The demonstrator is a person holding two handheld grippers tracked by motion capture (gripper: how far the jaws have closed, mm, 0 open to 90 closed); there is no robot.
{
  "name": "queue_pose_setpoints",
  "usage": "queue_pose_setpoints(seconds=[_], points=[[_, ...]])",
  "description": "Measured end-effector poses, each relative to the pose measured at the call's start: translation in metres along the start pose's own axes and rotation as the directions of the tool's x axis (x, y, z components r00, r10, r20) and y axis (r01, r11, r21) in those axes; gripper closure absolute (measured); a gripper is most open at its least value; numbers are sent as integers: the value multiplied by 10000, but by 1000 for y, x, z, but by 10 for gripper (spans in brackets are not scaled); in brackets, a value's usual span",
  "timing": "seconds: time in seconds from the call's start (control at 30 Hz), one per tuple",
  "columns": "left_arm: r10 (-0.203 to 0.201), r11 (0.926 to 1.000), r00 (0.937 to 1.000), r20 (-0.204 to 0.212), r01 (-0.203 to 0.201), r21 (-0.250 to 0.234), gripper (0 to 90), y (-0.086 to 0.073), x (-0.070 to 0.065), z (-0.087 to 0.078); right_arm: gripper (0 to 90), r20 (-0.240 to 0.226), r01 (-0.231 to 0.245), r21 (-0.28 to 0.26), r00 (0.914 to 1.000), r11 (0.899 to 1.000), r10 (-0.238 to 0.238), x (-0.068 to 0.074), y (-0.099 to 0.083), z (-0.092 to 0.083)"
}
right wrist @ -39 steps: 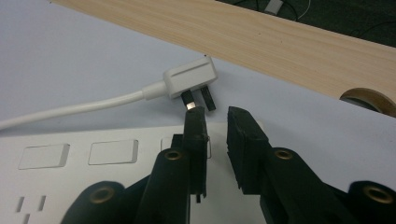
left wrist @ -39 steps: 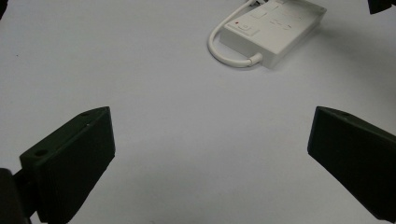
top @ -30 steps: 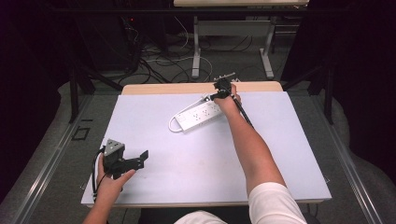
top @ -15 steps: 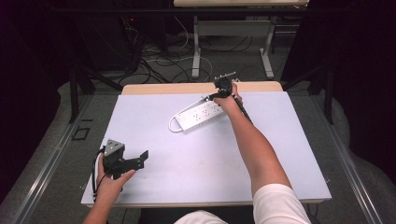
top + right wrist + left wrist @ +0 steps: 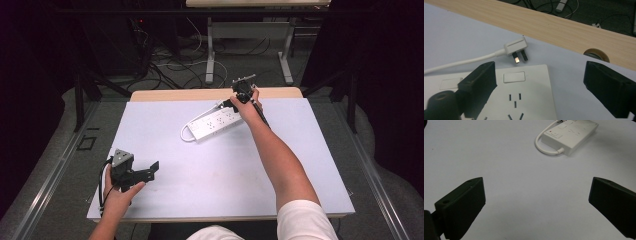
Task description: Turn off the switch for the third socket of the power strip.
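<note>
Right gripper view: right gripper (image 5: 536, 85), jaws just opened and empty, above the power strip (image 5: 524, 95), its plug (image 5: 515, 47) released beside it; left gripper (image 5: 150, 170) idles open.

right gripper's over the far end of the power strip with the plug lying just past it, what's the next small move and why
Probably ease the right gripper forward and down to the plug. Its jaws have just been opening and hold nothing, hovering above the power strip. The plug lies loose on the mat just beyond the strip's end, prongs showing, within the gap.
</note>
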State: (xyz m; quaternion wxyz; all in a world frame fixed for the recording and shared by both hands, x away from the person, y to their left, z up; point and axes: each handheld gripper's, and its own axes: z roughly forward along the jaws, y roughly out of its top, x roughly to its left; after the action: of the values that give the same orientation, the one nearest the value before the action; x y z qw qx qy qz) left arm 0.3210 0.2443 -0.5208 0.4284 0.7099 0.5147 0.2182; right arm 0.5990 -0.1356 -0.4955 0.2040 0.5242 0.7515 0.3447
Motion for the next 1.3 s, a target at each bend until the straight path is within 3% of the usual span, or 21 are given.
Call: queue_pose_setpoints(seconds=[0.1, 0.33, 0.53, 1.0, 1.3], points=[[45, 10000, 10000, 1, -45, 9, 8, 0, 0, 0, 0, -63, -36, -8, 10000, 10000, 36, 1, 1, -2], [49, 10000, 10000, -14, -49, -32, 8, 0, 0, 0, 0, -122, 303, 147, 9995, 9994, -301, 4, 1, -9], [49, 10000, 10000, -8, -49, -25, 8, 0, -1, 0, 0, -304, 195, 20, 9993, 9998, -194, 8, 4, -18], [158, 9999, 9999, -30, -158, -37, 7, 0, -2, 0, 0, -522, 730, -39, 9960, 9973, -731, 19, 4, -38], [170, 9999, 9998, -75, -171, -27, 5, 0, -2, 0, 0, -612, 828, 456, 9949, 9955, -799, 23, 3, -50]])
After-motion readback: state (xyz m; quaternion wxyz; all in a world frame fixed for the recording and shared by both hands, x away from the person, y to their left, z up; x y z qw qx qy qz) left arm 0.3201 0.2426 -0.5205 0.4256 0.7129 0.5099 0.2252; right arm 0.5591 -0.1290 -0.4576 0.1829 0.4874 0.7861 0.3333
